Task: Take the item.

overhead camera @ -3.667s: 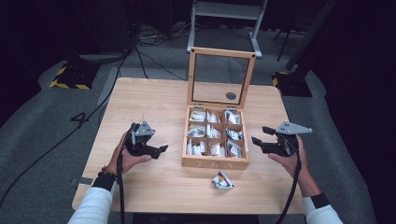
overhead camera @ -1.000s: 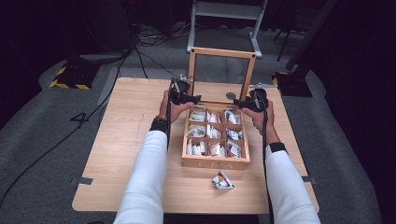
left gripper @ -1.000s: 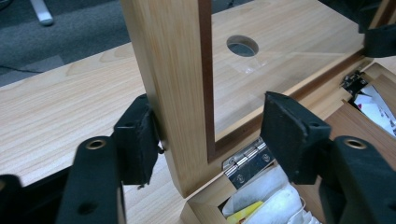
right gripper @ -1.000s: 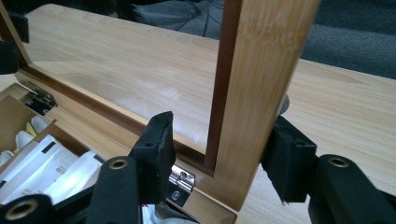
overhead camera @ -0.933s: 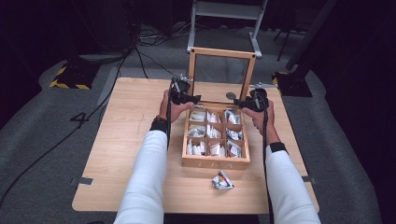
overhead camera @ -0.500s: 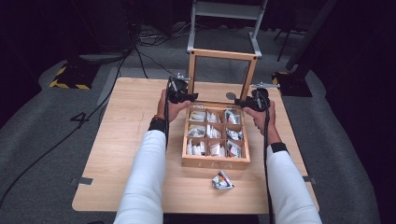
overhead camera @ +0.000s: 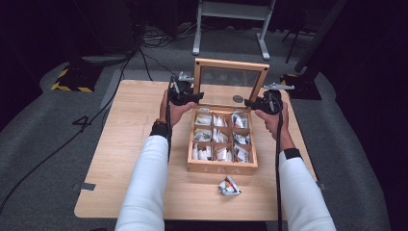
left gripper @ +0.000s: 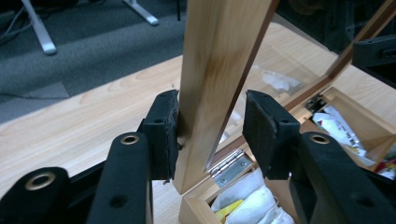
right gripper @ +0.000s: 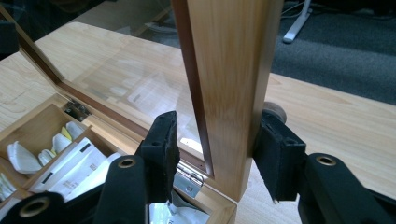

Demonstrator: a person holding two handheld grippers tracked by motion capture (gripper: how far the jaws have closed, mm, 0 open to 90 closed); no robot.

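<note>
Currently both grippers, left gripper (left gripper: 210, 135) and right gripper (right gripper: 217, 149), straddle the glass-paned wooden lid (overhead camera: 231, 83) at 12 o'clock without clamping; close evenly, then lower together.

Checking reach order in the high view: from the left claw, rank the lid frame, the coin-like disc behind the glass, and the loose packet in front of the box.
1. Lid frame, beside the left claw.
2. Disc, rightwards.
3. Loose packet, near table edge.
</note>
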